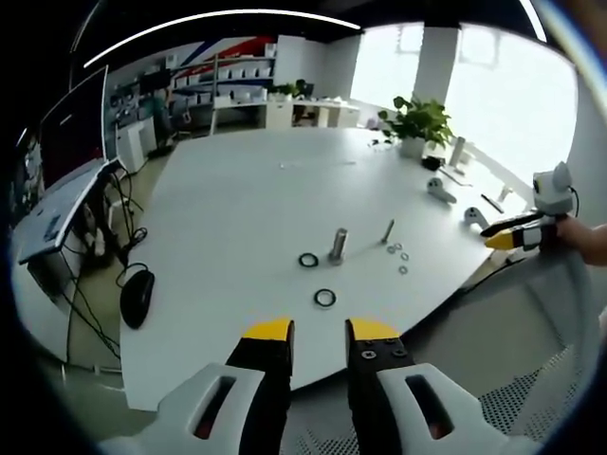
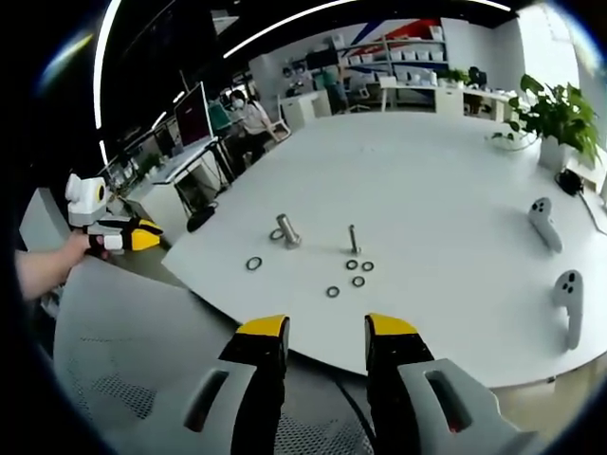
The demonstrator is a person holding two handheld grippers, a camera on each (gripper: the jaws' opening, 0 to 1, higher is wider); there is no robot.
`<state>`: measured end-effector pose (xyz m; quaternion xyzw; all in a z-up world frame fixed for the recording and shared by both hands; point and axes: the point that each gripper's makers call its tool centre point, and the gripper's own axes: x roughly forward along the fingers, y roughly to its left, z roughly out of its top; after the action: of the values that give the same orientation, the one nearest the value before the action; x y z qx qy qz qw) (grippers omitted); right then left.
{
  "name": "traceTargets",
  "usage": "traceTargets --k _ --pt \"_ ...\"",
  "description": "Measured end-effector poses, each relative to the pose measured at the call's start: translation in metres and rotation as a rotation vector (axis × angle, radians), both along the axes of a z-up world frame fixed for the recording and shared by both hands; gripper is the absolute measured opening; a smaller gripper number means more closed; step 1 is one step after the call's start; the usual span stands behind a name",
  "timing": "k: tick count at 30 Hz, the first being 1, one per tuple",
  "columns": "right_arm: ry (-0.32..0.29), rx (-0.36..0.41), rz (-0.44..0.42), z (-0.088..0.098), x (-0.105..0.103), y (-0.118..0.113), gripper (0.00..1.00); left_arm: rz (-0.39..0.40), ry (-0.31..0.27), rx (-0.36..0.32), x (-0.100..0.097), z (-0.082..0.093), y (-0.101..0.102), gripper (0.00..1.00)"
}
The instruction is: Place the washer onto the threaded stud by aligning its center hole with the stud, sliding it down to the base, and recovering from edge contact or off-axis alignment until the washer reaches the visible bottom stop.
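While both grippers hung off the white table [image 2: 446, 180], we saw the left gripper [image 1: 319, 334] and the right gripper [image 2: 325, 331] with jaws apart, holding nothing. The threaded stud [image 2: 353, 238] stood upright, small washers [image 2: 352, 264] lying just beside its base, untouched.

potted plant [image 1: 414, 123]; monitor [image 1: 73, 128]; mouse [image 1: 137, 296]

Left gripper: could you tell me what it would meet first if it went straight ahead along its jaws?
Probably the black ring nearest the table edge, lying just ahead of the open left gripper; depth is unclear, so it might pass above it toward the thick stud.
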<state>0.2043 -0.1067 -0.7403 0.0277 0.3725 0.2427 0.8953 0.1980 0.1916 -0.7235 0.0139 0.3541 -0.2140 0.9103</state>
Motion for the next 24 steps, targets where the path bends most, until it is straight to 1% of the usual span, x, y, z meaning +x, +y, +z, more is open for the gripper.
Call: traceTargets --k 14,24 --pt "-0.004 0.018 -0.01 0.0013 0.0014 0.0005 0.34 0.005 0.018 0.01 -0.0007 -0.0035 0.0023 0.19" --pt "-0.01 0.032 -0.015 0.003 0.0024 0.0015 0.34 0.009 0.015 0.014 -0.0001 -0.0041 0.0039 0.2"
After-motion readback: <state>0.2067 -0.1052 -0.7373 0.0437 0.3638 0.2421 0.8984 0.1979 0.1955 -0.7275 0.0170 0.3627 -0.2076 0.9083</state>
